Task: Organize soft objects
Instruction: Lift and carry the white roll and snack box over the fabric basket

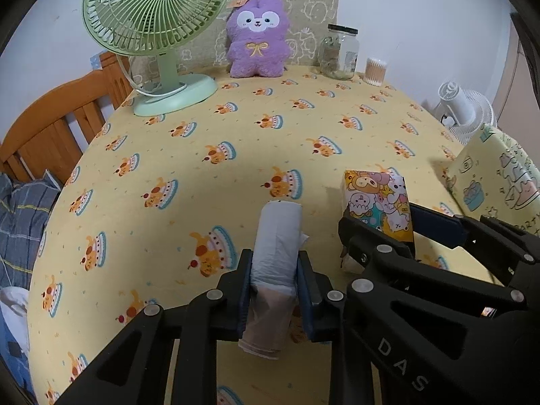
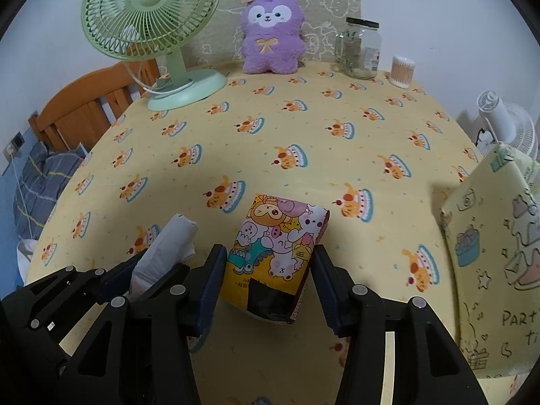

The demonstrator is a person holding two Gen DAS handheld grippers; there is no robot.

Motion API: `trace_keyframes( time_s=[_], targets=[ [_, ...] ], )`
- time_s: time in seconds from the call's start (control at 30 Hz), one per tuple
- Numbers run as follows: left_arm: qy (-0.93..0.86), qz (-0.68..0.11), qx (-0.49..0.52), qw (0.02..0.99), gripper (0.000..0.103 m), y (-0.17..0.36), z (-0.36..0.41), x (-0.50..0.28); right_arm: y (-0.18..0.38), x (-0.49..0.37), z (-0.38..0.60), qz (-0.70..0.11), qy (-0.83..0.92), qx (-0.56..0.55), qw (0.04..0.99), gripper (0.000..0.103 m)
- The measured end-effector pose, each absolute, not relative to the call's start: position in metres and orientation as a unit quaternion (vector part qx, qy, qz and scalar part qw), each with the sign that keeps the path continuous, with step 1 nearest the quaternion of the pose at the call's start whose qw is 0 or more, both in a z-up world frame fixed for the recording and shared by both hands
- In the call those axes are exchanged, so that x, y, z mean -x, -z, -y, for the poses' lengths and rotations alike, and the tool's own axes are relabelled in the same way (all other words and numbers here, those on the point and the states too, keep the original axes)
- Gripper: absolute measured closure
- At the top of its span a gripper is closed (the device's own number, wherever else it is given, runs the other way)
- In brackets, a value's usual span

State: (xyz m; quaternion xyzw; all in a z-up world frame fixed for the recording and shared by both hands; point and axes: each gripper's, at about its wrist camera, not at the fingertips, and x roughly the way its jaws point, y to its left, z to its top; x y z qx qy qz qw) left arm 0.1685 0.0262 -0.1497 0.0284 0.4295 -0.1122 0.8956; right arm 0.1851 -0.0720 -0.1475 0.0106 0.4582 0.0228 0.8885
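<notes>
close wrist views, shared table (image 1: pixel 303 128)

Left gripper (image 1: pixel 274 266): angled down and forward, pads clamped on both sides of a pale roll (image 1: pixel 276 246).
Right gripper (image 2: pixel 268 276): alongside it, same downward tilt, pads pressing a cartoon-printed pack (image 2: pixel 275 246) from either side.

The roll of bags (image 1: pixel 276 246) lies on the counter (image 1: pixel 236 155) between the left gripper's (image 1: pixel 274 290) fingers (image 1: pixel 244 290). Just right of it the tissue pack (image 2: pixel 276 249) sits between the right gripper's (image 2: pixel 268 280) fingers (image 2: pixel 211 280), with the gift bag (image 2: pixel 489 270) further right. Far ahead of both pairs of fingers, along the counter's back edge, stand the desk fan (image 1: pixel 155 33), the plush toy (image 1: pixel 256 37), the glass jar (image 1: pixel 339 52) and the cotton swab tub (image 1: pixel 375 71), left to right.
</notes>
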Motion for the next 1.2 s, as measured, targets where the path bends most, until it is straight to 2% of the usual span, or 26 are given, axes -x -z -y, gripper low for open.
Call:
trace_keyframes(
  time_s=[1.2],
  targets=[
    [0.102,-0.353,-0.027,0.930,0.079,0.071,0.003,-0.105,0.064,-0.118,0.106,-0.381,-0.026,-0.031,0.924,0.049]
  ],
)
